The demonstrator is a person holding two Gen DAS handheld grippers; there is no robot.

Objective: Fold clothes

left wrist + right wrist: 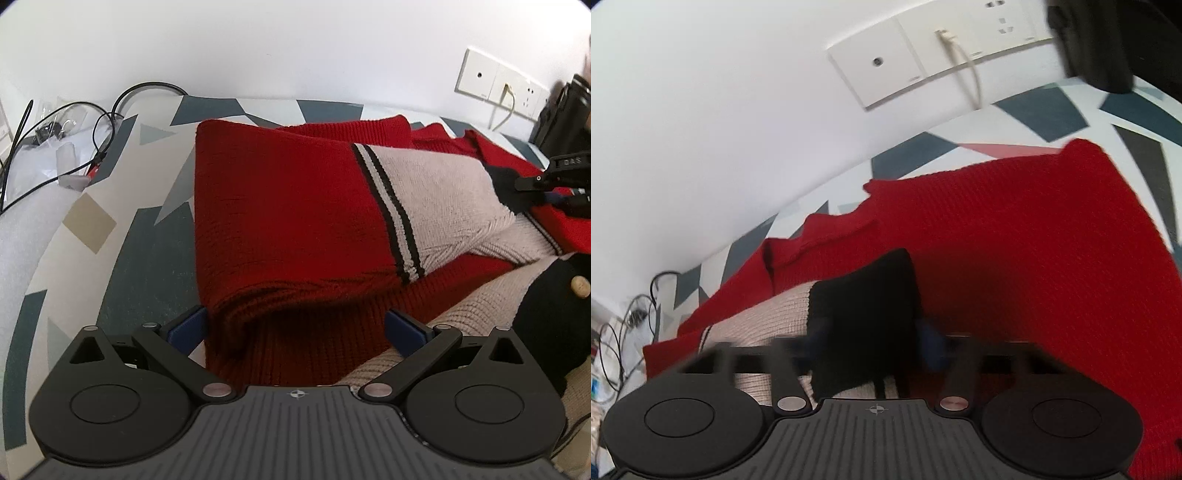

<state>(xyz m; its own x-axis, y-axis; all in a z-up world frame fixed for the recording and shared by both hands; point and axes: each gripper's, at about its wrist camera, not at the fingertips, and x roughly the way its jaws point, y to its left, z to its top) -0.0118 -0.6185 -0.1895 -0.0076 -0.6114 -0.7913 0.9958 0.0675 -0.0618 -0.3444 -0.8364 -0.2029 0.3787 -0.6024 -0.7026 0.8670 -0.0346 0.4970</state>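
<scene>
Geometric-print bedspread [122, 258] under red cardigan [280, 206]: mid sleeve-fold, left gripper [295, 328] gaping, right gripper [871, 332] seemingly pinching black cuff [864, 314]; next, probably laying sleeve flat.

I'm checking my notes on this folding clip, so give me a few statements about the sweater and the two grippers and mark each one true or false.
1. The sweater is mostly red with a beige panel. True.
2. The left gripper is clamped shut on the sweater. False: its blue fingers stand wide apart, with a red fold lying between them.
3. The black cuff sits between the right gripper's fingers. True, though motion blur hides whether they pinch it.
4. The sweater lies on a plain wooden table. False: it lies on a cloth patterned with grey, white and tan shapes.
5. A cable is plugged into the wall plate. True.
</scene>
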